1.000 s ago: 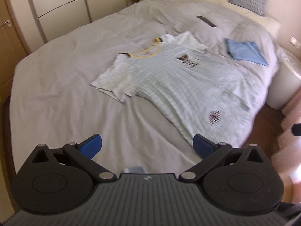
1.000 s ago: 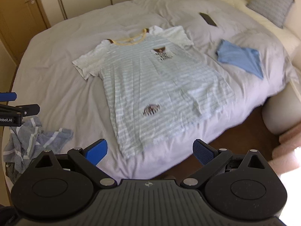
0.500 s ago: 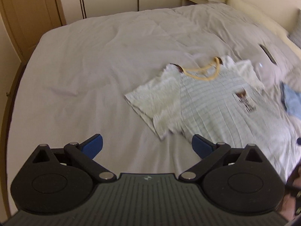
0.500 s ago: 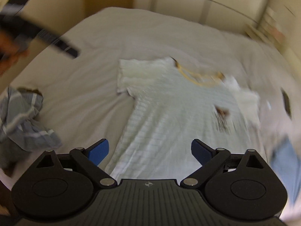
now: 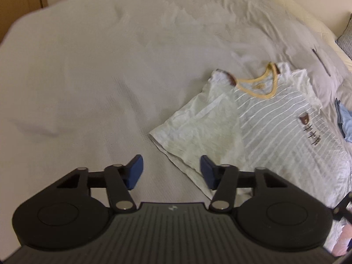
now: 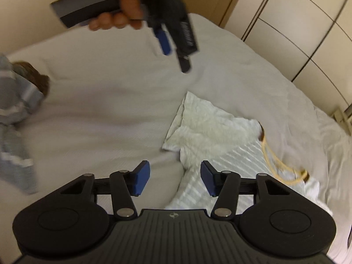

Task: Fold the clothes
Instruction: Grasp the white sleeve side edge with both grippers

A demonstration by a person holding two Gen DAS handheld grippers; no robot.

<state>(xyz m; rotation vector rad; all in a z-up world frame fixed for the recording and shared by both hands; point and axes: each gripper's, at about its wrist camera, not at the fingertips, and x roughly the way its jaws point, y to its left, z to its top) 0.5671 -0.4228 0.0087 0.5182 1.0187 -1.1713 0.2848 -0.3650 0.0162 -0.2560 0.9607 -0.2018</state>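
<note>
A pale striped T-shirt [image 5: 275,132] with a yellow collar [image 5: 261,85] lies flat on the grey bedcover [image 5: 88,77]. My left gripper [image 5: 171,172] hovers just short of the hem of the shirt's near sleeve [image 5: 198,129]. Its jaws are closing with nothing between the blue pads. In the right wrist view the same sleeve [image 6: 209,127] lies ahead of my right gripper [image 6: 175,180], which hangs over the shirt's armpit edge. Those jaws are closing too, and the pads do not touch the cloth. A hand holds the left gripper [image 6: 175,51] above the bed, up and to the left.
A crumpled grey striped garment [image 6: 13,110] sits at the bed's left edge. A folded blue garment [image 5: 345,121] and a dark flat object [image 5: 321,61] lie past the shirt. Pillows [image 5: 346,39] lie at the bed's head, and wardrobe doors [image 6: 308,22] line the wall.
Both grippers have swung down toward the shirt's near sleeve, and the right one has rolled. Both pairs of jaws have narrowed from wide open to about half.
</note>
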